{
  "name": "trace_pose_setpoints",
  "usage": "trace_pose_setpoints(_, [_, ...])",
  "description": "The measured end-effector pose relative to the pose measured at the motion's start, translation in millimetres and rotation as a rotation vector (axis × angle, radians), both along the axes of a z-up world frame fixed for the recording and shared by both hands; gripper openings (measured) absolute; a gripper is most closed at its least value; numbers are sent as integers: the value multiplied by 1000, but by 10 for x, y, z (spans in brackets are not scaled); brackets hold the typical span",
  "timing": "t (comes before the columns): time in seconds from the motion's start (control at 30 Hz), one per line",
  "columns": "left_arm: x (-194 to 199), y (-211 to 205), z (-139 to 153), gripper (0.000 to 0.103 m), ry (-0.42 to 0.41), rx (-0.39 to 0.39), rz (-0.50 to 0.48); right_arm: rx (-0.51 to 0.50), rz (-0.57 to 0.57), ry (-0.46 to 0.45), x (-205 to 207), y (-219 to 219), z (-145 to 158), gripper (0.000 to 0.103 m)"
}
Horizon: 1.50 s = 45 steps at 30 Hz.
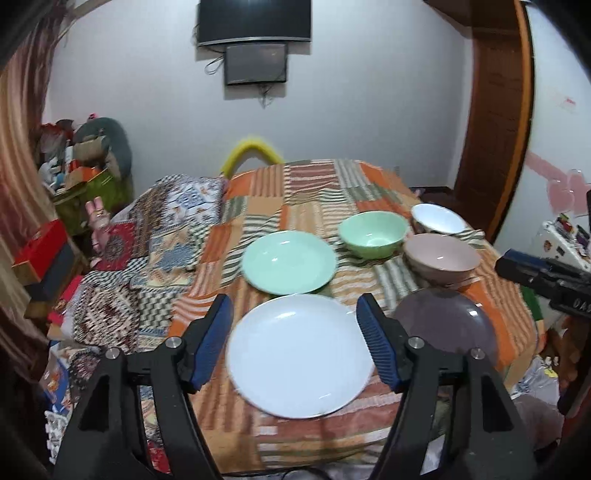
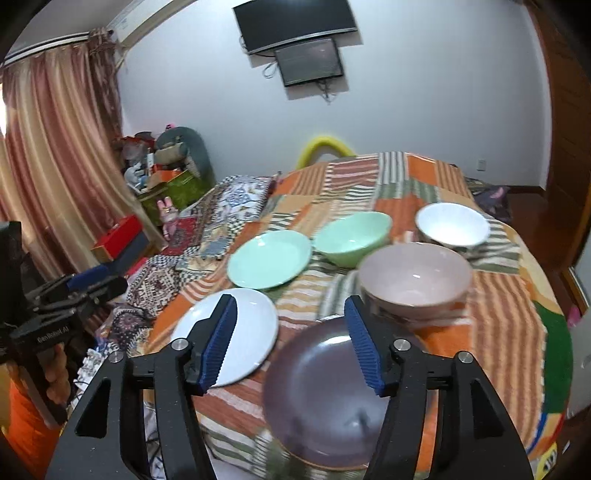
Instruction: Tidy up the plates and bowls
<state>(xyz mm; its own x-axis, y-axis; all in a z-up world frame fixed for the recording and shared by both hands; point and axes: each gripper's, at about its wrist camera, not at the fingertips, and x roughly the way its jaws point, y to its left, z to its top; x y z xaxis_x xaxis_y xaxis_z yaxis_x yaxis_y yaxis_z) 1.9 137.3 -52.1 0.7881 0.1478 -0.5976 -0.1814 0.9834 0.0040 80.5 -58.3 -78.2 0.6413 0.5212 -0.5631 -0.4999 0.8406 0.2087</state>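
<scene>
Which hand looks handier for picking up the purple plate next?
The right one, probably. Its open gripper points over the purple plate, which lies close beneath it, while the left gripper faces the white plate beside it.

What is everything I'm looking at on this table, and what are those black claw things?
Plates: three; white front, green behind it, purple beside the white one.
Bowls: three; green, pink, white, clustered behind the purple plate.
Tablecloth: one, orange striped patchwork.
Screens: two, dark, on the wall.
Left gripper: black, blue pads, open above the white plate.
Right gripper: same, open above the purple plate.
</scene>
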Motion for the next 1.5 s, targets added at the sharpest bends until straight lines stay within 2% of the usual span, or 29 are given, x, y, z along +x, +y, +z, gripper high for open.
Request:
trace_pose_setpoints(0.1, [-32, 153, -98, 72, 19, -5, 24, -8, 24, 5, 50, 190, -42, 65])
trace_pose_setpoints(0.23, [-37, 370, -264, 73, 53, -34, 53, -31, 49, 28, 143, 415, -129, 65])
trace_pose_setpoints(0.6, [211, 979, -1027, 73, 201, -177, 134, -123, 65, 142, 402, 846, -514, 65])
trace_pose_setpoints(0.93, [394, 1095, -1489, 72, 271, -240, 108, -211, 71, 234, 600, 1080, -842, 65])
trace_pose_setpoints(0.97, [412, 1095, -1519, 70, 274, -247, 104, -223, 70, 243, 615, 1096, -880, 65])
trace_pose_setpoints(1.07, [451, 1086, -1574, 55, 278, -260, 90, -241, 67, 268, 671, 1110, -955, 65])
trace_pose_setpoints(1.13, [463, 1080, -1588, 50, 278, -269, 79, -241, 64, 284, 722, 1103, -986, 64])
trace_pose_setpoints(1.3, [502, 1094, -1641, 36, 287, -296, 58, -268, 69, 315, 786, 1153, -1078, 49])
trace_pose_setpoints(1.37, [513, 1093, -1672, 33, 295, -304, 53, -285, 72, 330, 795, 1178, -1133, 43])
trace_pose_setpoints(1.47, [514, 1082, -1714, 30, 296, -304, 48, -299, 74, 348, 827, 1195, -1195, 26])
trace_pose_setpoints(1.5, [510, 1079, -1718, 30, 294, -304, 46, -303, 74, 355, 840, 1199, -1212, 24])
